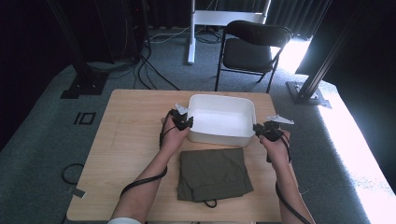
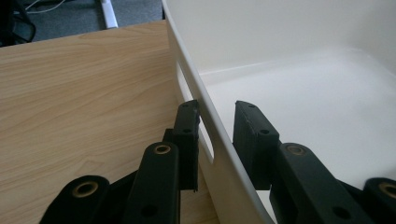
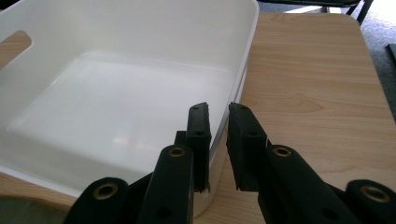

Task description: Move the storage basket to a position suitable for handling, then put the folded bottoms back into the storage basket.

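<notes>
Both tools [image 1: 186, 122] [image 1: 259, 129] apparently clamping white bin [image 1: 219, 135] walls

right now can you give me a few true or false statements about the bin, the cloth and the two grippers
1. The white bin is empty. True.
2. The left gripper clamps the bin's wall. True.
3. The right gripper holds the folded green cloth. False: it is shut on the bin's other end wall.
4. The cloth lies inside the bin. False: it lies on the table, on the person's side of the bin.
</notes>
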The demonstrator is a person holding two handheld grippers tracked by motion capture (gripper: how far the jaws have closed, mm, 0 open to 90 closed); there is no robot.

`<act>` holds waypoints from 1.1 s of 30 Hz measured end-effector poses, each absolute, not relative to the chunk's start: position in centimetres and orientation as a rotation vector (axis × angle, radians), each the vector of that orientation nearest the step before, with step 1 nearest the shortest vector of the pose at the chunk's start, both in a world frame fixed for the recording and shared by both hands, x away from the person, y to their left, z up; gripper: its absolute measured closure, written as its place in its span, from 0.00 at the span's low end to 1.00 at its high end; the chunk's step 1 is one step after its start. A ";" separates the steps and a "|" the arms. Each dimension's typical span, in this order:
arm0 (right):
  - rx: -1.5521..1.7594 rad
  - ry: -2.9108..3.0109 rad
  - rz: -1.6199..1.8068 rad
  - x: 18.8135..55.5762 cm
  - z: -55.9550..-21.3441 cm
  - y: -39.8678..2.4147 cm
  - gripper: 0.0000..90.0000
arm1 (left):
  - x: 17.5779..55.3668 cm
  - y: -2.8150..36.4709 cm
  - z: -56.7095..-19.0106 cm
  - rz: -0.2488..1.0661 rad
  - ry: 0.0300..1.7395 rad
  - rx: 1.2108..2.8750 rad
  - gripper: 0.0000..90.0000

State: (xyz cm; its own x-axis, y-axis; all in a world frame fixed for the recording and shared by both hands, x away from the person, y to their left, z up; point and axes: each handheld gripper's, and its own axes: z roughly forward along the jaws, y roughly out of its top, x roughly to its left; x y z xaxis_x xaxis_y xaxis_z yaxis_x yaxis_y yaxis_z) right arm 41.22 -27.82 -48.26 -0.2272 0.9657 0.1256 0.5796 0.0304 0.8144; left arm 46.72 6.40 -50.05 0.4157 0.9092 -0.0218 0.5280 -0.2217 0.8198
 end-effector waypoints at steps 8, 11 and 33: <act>1.571 1.842 1.066 42.7 -48.1 -27.9 0.91 | 46.8 6.7 -49.8 0.591 1.242 1.871 0.80; 1.579 1.838 1.070 43.2 -48.1 -27.7 0.91 | 47.0 6.9 -49.8 0.602 1.251 1.865 0.80; 1.554 1.843 1.102 44.2 -47.5 -26.9 0.77 | 47.5 7.5 -48.8 0.511 1.273 1.860 0.63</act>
State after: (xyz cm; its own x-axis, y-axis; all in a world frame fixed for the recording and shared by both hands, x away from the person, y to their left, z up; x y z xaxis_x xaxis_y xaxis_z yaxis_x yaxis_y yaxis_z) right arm 44.16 -26.91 -47.52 -0.2352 0.9631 0.1307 0.5709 0.0281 0.8205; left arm 47.46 7.54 -48.75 0.4101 0.9055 -0.1088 0.5790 -0.1664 0.7981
